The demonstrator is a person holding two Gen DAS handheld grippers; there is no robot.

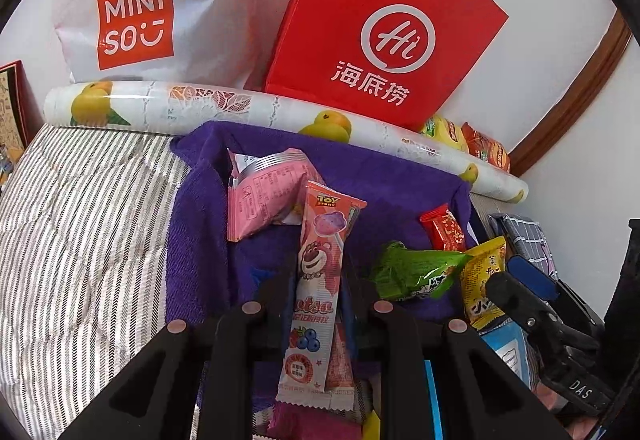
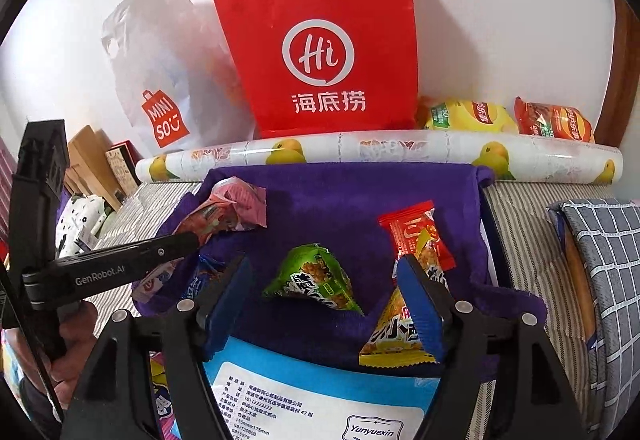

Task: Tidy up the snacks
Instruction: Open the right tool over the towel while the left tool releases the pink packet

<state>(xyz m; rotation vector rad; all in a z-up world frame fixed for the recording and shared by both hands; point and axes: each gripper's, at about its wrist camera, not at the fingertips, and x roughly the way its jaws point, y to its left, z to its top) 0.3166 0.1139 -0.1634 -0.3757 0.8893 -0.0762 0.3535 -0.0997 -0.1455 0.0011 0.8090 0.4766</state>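
Snacks are lying loose on the purple cloth, the green packet sitting just ahead between the right gripper's parted fingers, while the left gripper is pinching a pink lollipop packet lengthwise.

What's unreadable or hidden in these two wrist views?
- Left wrist view: lower end of the long pink Toy Story lollipop wrapper, hidden between the left gripper and its black fingers.
- Left wrist view: magenta packet, cut off by the bottom edge.
- Right wrist view: yellow triangular snack pack, part hidden by the right gripper's blue pad.
- Right wrist view: light blue labelled packet, cut off by the bottom edge.
- Both views: red paper Haidilao bag, contents hidden by its walls.
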